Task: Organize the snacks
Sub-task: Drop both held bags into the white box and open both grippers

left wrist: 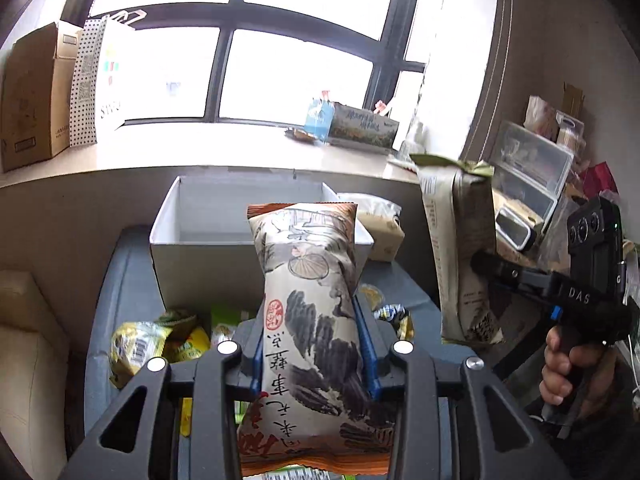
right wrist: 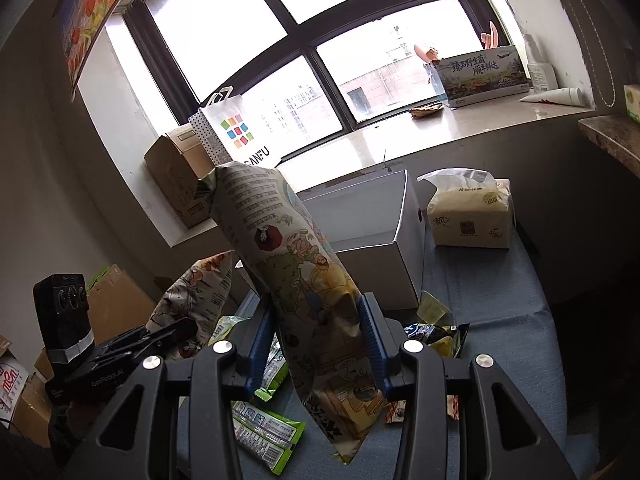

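Left gripper (left wrist: 314,354) clenched on a long snack pack with ink-painting print and orange ends (left wrist: 310,320), blue pads pinching both sides at mid-length. Pack runs up the center of the left wrist view, top end in front of the open white cardboard box (left wrist: 192,248), lifted above the blue-grey table cloth (left wrist: 120,280).

Right gripper (right wrist: 318,344) clenched on a cartoon-print snack bag (right wrist: 304,280), bag tilted so its crimped top leans to upper left of the right wrist view, bottom corner hanging low at center. Same bag shows upright at right of the left wrist view, with the right gripper body and the person's hand (left wrist: 568,364) at lower right.

Loose snacks on the cloth: yellow packets (left wrist: 156,340) lower left in left view, green-white wrappers (right wrist: 266,436) bottom center and dark and yellow packets (right wrist: 436,332) right of center in right view.

Tissue pack (right wrist: 470,216) sits right of the white box, near but apart. White shopping bag with colored squares (right wrist: 244,132) and brown carton (right wrist: 176,176) on the windowsill, upper left of right view. Printed box (right wrist: 482,76) on the sill, upper right.
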A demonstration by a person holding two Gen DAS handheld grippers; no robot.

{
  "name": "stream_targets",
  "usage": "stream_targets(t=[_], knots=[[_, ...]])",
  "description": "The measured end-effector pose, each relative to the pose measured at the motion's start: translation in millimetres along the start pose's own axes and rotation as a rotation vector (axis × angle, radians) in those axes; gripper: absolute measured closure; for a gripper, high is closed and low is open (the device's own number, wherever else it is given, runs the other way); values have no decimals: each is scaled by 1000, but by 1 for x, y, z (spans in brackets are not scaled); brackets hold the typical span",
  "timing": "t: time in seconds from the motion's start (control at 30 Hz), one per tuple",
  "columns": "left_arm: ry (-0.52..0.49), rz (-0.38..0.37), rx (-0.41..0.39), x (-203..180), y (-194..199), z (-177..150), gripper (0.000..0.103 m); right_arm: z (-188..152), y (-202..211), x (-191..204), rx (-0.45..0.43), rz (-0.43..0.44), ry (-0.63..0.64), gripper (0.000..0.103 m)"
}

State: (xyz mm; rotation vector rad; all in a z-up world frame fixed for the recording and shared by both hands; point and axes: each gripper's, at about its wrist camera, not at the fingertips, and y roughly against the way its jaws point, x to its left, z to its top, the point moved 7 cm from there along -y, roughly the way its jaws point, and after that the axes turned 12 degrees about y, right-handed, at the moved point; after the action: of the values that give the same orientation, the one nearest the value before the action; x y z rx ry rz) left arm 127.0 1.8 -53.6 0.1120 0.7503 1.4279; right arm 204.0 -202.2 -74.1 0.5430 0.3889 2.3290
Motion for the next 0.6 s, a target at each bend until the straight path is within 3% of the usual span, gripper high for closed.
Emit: stream_targets(t=[0.1, 0.33, 0.47, 0.6], knots=[[2, 47, -56, 8, -16, 35, 62, 28, -20, -4, -22, 22, -19, 57], [67, 141, -90, 45, -76, 113, 62, 97, -95, -32, -20, 28, -142, 57], [104, 219, -54, 71, -123, 135, 62, 116, -152, -58, 44, 16, -263, 57], [68, 271, -6, 81, -163, 140, 62, 133, -195, -76, 91, -45, -295, 57]])
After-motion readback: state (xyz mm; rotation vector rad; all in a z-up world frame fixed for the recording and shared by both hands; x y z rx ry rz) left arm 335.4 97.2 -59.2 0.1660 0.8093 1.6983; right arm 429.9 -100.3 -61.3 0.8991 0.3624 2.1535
